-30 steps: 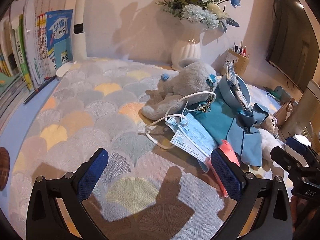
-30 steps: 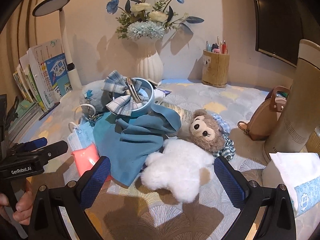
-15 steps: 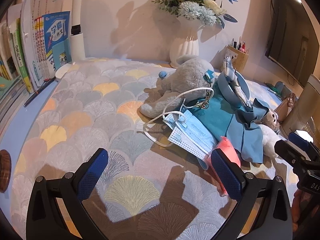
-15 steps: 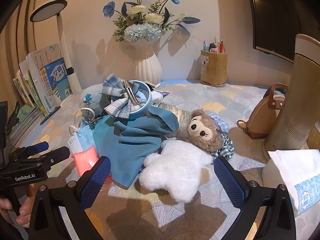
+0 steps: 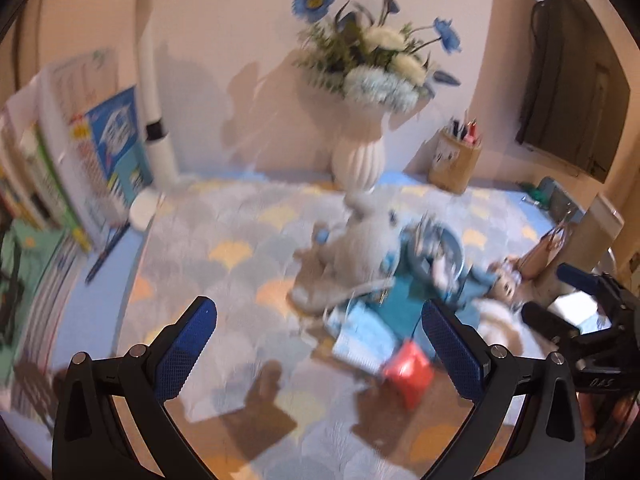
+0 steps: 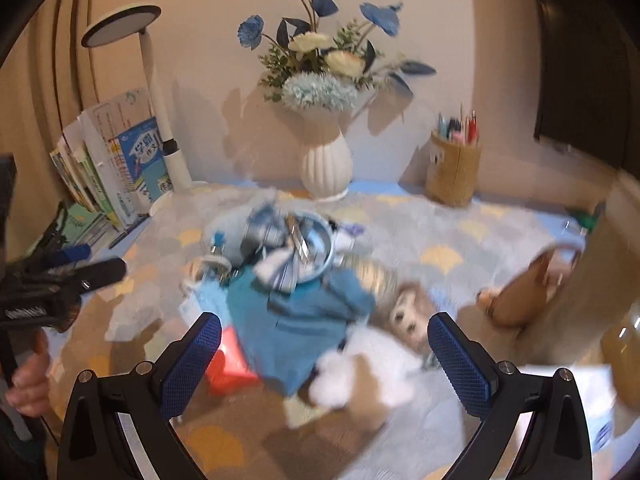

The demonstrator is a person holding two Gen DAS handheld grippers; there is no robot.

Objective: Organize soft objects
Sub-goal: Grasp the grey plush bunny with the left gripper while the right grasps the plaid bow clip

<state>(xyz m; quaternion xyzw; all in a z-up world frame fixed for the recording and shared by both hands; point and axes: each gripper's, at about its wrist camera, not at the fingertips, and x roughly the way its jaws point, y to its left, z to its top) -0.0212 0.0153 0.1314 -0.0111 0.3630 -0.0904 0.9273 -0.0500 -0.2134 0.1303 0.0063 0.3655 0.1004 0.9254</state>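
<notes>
A pile of soft things lies mid-table: a grey plush (image 5: 360, 240), a teal cloth (image 6: 292, 316), face masks (image 5: 364, 336), a red pouch (image 5: 408, 372), a white plush (image 6: 364, 372) and a brown bear (image 6: 408, 316). A blue bowl (image 6: 312, 240) with a plaid bow sits on the cloth. My left gripper (image 5: 318, 344) is open and empty, above the table left of the pile. My right gripper (image 6: 324, 356) is open and empty, above the pile's near side. Both views are motion-blurred.
A white vase of flowers (image 6: 326, 168), a pencil cup (image 6: 452, 176), a desk lamp (image 6: 164, 120) and books (image 5: 72, 176) stand along the back and left. A tan bag (image 6: 524, 292) and a tall beige appliance (image 5: 592, 236) stand at the right.
Both grippers have pulled up and back from the pile, so the table objects look smaller and farther. Both stay open. Nothing on the table has moved.
</notes>
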